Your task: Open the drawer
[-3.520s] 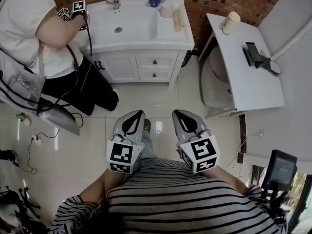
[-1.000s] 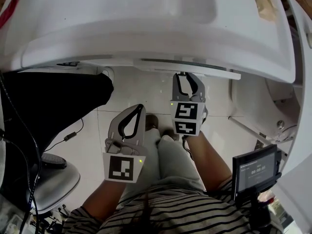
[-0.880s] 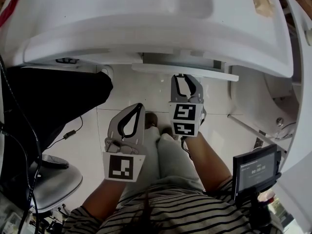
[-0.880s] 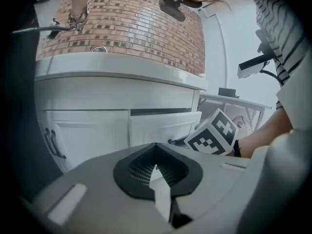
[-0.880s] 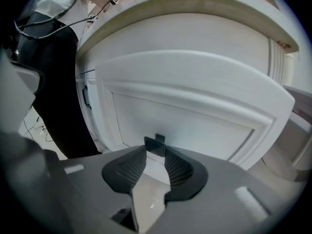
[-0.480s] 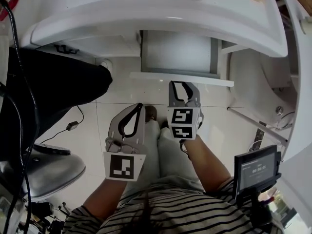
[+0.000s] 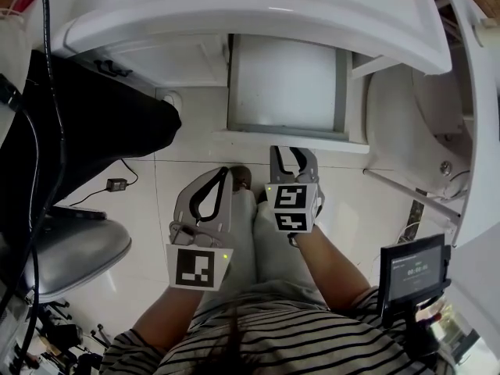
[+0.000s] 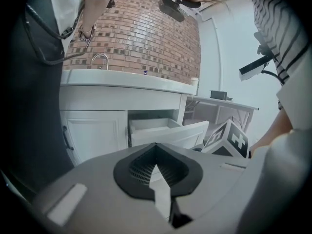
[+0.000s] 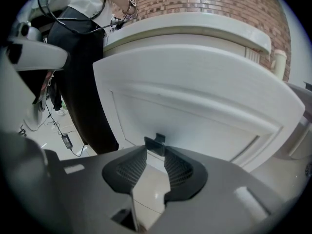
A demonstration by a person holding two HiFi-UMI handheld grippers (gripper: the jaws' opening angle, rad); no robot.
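The white drawer of the vanity stands pulled out, and its inside looks empty. My right gripper is at the middle of the drawer's front panel. In the right gripper view the ribbed pads close on either side of the small dark handle on the drawer front. My left gripper hangs back over my lap, shut and holding nothing. The left gripper view shows its tips together, with the pulled-out drawer beyond them.
The basin top overhangs the vanity, with a shut cabinet door left of the drawer. A person in black trousers stands at the left, near a grey seat and a floor cable. A small screen is at right.
The drawer has slid out from under the basin top towards me, with the right gripper on its handle coming back along with it. The left gripper has stayed in place.
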